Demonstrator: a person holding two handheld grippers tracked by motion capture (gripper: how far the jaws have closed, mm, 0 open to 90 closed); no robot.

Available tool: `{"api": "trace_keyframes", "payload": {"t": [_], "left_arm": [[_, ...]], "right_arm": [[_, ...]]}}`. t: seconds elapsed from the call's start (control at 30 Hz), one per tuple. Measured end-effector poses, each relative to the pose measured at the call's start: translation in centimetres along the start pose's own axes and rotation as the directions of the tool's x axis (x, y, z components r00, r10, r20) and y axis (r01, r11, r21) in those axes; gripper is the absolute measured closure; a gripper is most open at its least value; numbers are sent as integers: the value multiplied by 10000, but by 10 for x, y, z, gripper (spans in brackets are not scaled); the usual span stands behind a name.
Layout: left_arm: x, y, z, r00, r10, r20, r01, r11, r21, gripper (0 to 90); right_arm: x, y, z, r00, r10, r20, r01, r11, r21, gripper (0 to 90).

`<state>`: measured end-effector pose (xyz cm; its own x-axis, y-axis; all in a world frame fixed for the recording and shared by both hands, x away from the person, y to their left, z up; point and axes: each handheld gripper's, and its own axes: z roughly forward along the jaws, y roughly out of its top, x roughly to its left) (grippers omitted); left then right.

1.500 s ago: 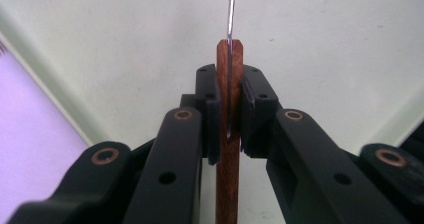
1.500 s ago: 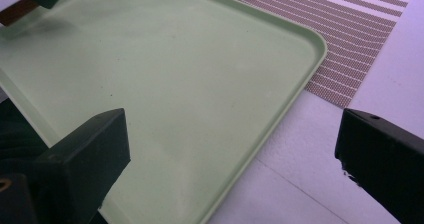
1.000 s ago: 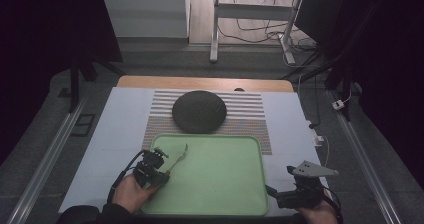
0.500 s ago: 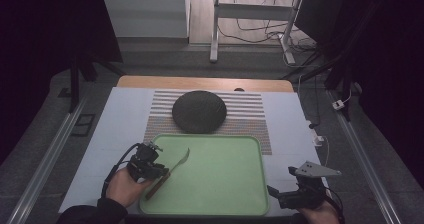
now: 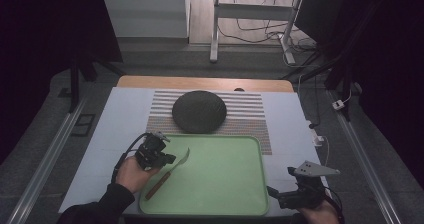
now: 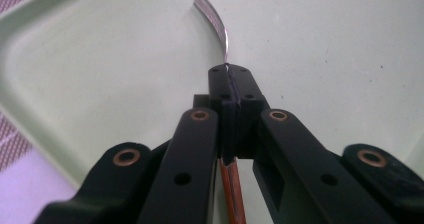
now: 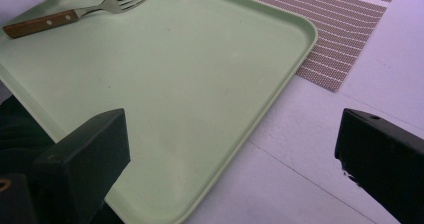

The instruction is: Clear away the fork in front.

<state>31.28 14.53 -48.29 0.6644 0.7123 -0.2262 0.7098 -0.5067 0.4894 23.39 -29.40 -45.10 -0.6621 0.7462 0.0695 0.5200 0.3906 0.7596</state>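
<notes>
A fork (image 5: 167,174) with a wooden handle and metal tines lies at the left end of the pale green tray (image 5: 225,184). My left gripper (image 5: 170,160) is shut on the fork's metal neck. In the left gripper view the jaws (image 6: 228,71) have just closed further and meet on the neck. The curved tines (image 6: 212,16) stick out beyond them and the handle trails below. My right gripper (image 5: 279,180) rests at the tray's front right corner. It is open (image 7: 230,129) with nothing between its fingers, facing the fork (image 7: 75,14) across the tray (image 7: 175,84).
A dark round plate (image 5: 199,111) sits on a striped placemat (image 5: 250,114) behind the tray. A white sheet (image 5: 120,124) covers the table. Metal rails (image 5: 45,159) run along both sides. A small white device with a cable (image 5: 318,139) lies at the right edge.
My left gripper has moved a little farther from the person along the tray's left edge with the fork. The fork's wooden handle now shows below the hand. The right gripper has stayed put.
</notes>
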Motion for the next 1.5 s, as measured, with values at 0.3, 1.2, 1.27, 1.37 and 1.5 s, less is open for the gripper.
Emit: {"api": "trace_keyframes", "payload": {"t": [0.3, 1.2, 1.27, 1.37, 1.5], "left_arm": [[15, 17, 13, 9999, -32, 123, 37, 9991, -434, 884], [-23, 26, 46, 9947, 845, 583, -850, 9964, 70, 884], [-28, 27, 48, 9921, 993, 761, -1004, 9949, 103, 884], [-34, 25, 56, 9894, 1130, 914, -1159, 9929, 275, 884], [-35, 23, 62, 9898, 1299, 579, -1318, 9908, 291, 884]], "right_arm": [[-1, 0, 1, 10000, 39, -87, -39, 10000, 22, 8], [-1, 1, 3, 9997, 58, -231, -51, 9996, 292, 8], [-1, 1, 3, 9997, 102, -215, -96, 9996, 266, 8], [-1, 1, 3, 9997, 132, -217, -126, 9995, 274, 8], [-1, 1, 3, 9997, 128, -210, -122, 9995, 284, 9]]}}
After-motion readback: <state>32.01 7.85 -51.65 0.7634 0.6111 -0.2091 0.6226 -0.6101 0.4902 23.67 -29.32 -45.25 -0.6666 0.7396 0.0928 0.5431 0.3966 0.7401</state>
